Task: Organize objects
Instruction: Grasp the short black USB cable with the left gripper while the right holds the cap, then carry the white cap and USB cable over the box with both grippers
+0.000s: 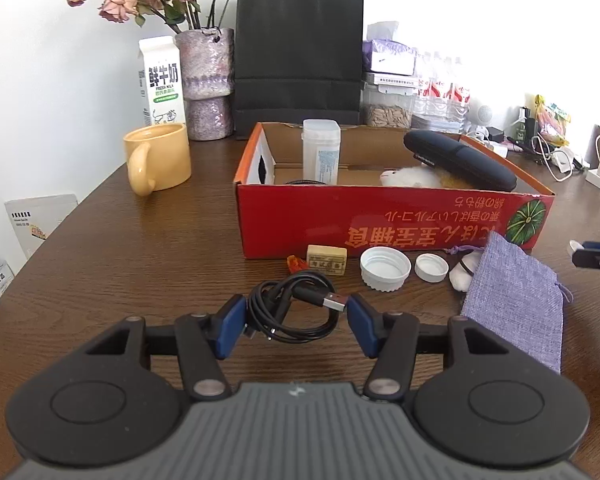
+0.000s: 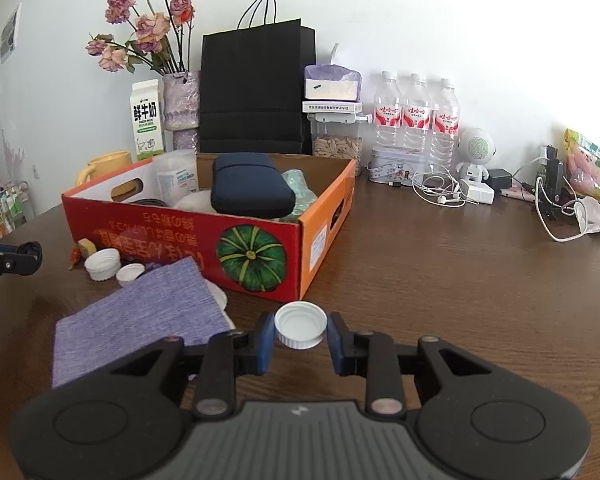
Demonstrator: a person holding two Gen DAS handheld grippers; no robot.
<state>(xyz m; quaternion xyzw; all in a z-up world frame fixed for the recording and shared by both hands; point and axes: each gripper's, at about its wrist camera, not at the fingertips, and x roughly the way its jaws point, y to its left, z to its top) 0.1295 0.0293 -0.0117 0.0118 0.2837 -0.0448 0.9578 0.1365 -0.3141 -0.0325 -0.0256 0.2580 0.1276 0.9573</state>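
My left gripper (image 1: pixel 296 314) is shut on a coiled black USB cable (image 1: pixel 300 300), held just above the brown table (image 1: pixel 160 248). My right gripper (image 2: pixel 300 322) is shut on a white screw cap (image 2: pixel 300 326), hollow side up, near the front corner of the red cardboard box (image 2: pixel 172 236). The box (image 1: pixel 380 220) holds a dark zip case (image 1: pixel 460 160), a clear plastic container (image 1: pixel 321 152) and something white and fluffy (image 1: pixel 410 178). Before it lie a beige block (image 1: pixel 326 260), two white caps (image 1: pixel 385 269) (image 1: pixel 431 267) and a purple cloth pouch (image 1: pixel 516 304).
Behind the box stand a yellow mug (image 1: pixel 160 162), a milk carton (image 1: pixel 160 80), a flower vase (image 1: pixel 208 80) and a black paper bag (image 1: pixel 298 60). Water bottles (image 2: pixel 416 116), a small white speaker (image 2: pixel 476 152) and tangled cables (image 2: pixel 440 190) crowd the back right.
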